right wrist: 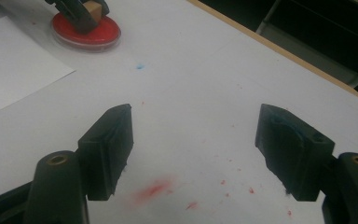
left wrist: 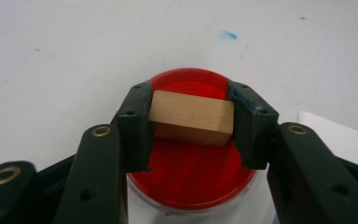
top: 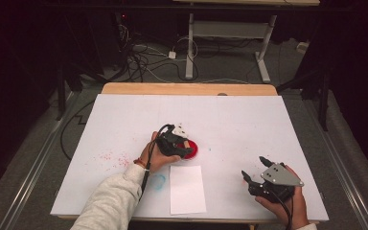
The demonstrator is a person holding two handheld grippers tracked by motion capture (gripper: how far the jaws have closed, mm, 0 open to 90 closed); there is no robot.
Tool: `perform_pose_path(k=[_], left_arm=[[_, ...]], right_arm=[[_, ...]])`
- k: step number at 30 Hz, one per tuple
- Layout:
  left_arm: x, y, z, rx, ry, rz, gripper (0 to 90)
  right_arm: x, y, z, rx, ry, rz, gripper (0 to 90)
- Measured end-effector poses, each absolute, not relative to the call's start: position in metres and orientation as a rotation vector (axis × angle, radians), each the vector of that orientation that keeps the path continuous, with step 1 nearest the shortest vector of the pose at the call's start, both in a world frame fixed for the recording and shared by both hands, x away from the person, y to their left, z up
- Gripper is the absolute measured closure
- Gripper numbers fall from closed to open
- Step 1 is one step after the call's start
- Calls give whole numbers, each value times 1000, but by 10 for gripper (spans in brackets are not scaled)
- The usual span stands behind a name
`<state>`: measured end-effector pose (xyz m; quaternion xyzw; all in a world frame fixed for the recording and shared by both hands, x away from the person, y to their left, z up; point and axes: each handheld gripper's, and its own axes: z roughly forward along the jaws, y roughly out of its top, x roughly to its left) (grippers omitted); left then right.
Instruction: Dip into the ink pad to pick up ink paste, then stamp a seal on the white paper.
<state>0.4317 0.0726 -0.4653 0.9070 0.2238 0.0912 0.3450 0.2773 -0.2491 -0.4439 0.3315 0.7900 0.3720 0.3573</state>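
A: Nearest us, the right gripper [top: 255,173] idles by the table [top: 124,115] edge, jaws spread wide, holding nothing.

B: The paper [top: 187,189] lies just left of it. Beyond?

A: The left gripper [left wrist: 189,122] pinches the block [left wrist: 192,118] over the red pad [left wrist: 191,168].

B: I'd keep the block level, press straight down, then lift cleanly to avoid smearing.

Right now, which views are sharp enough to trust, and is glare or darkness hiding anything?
High view: table evenly lit, surroundings dark. Left gripper view: block and red dish sharp, no glare. Right gripper view: slightly soft, own tongs dark but readable.
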Motion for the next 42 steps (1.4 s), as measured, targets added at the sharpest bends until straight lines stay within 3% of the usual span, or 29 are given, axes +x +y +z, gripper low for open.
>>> perform_pose_path(k=[21,42], left_arm=[[402,110,-421,2252,527,323,522],[359,119,-398,2217,439,350,522]], right_arm=[[277,-250,-444,858,2037,958,286],[274,-249,-443,839,2041,965,286]])
